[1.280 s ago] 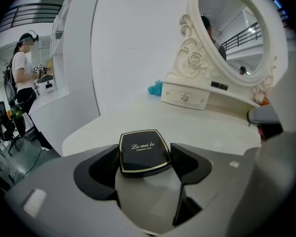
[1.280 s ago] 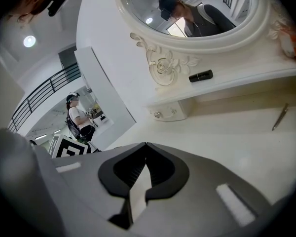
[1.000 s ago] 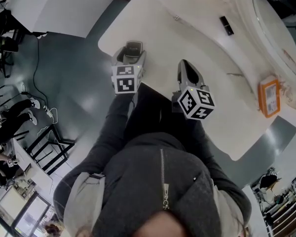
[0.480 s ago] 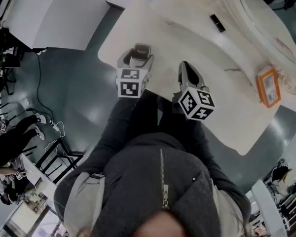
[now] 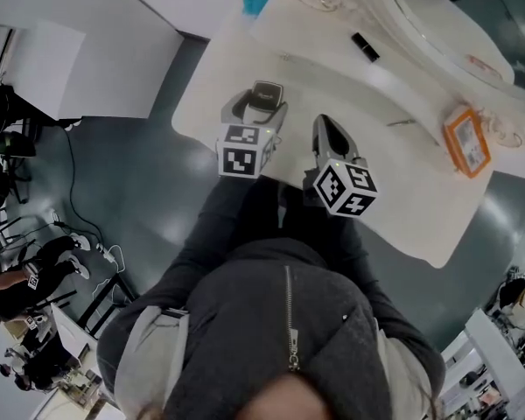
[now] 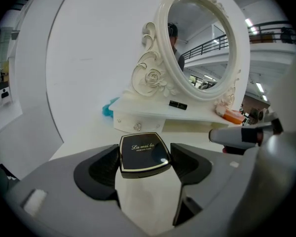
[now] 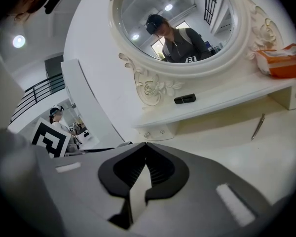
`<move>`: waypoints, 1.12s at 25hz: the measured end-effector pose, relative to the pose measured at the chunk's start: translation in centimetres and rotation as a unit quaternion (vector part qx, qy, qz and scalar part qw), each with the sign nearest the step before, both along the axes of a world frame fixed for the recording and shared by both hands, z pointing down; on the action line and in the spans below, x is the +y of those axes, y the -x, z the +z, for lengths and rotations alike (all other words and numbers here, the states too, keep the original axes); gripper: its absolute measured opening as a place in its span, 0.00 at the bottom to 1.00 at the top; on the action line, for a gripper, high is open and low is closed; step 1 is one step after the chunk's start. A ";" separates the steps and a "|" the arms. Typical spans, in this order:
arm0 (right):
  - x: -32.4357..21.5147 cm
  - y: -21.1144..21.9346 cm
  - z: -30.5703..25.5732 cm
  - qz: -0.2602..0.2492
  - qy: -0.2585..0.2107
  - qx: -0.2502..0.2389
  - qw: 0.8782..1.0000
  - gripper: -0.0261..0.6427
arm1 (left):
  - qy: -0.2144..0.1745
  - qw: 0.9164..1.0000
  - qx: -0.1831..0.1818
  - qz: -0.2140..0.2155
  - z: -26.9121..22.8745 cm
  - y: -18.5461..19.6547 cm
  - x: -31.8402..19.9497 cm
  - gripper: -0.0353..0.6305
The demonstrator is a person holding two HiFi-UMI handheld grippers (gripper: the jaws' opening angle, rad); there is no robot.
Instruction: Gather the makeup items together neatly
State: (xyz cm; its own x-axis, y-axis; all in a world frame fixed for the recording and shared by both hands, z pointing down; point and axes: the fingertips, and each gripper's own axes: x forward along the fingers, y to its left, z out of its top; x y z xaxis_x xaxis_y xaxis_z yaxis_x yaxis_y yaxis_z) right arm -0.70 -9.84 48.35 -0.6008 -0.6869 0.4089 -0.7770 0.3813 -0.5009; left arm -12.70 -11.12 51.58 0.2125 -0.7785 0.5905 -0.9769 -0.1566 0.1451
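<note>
Nearest to us, our grey sleeves lead out to the two grippers, side by side over the near edge of the white table [image 5: 394,191]. The left gripper [image 5: 260,103] has its fingers [image 6: 101,169] spread wide and clamped on the sides of a black compact [image 6: 142,153]. The compact lies flat between them, its gold-trimmed lid with gold lettering facing up. Just to its right, the right gripper [image 7: 146,154] holds nothing; its fingers [image 7: 126,169] are pressed together, and only bare table shows past them.

Further out on the table, off to the right, a slim metal tool [image 7: 257,126] lies by itself, well apart from both grippers. Beyond it a raised white shelf [image 7: 222,105] runs along the back, with a small drawer knob [image 6: 137,126] on its front. A black tube [image 5: 365,47] lies on its side on this shelf, near the middle. An orange packet [image 5: 466,141] sits toward the shelf's right end, beside the carved frame.

At the back stands the oval mirror [image 6: 200,43] in its ornate white frame, rising from the shelf. A teal object [image 6: 108,108] lies on the table at the far left, behind the shelf's corner; we cannot tell what it is.
</note>
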 end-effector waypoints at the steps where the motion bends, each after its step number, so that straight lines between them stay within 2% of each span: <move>1: -0.1 -0.1 -0.2 0.004 -0.002 0.000 1.000 0.04 | -0.002 1.000 0.001 0.006 -0.2 -0.3 -0.4 0.56; 15: -1.0 -1.8 -1.9 0.061 -0.012 0.000 0.998 0.04 | -0.023 0.997 0.001 0.077 -2.7 -3.2 -4.3 0.56; 28: -1.3 -3.6 -2.5 0.098 -0.010 0.006 0.995 0.05 | -0.047 0.993 -0.001 0.110 -4.8 -5.5 -8.3 0.56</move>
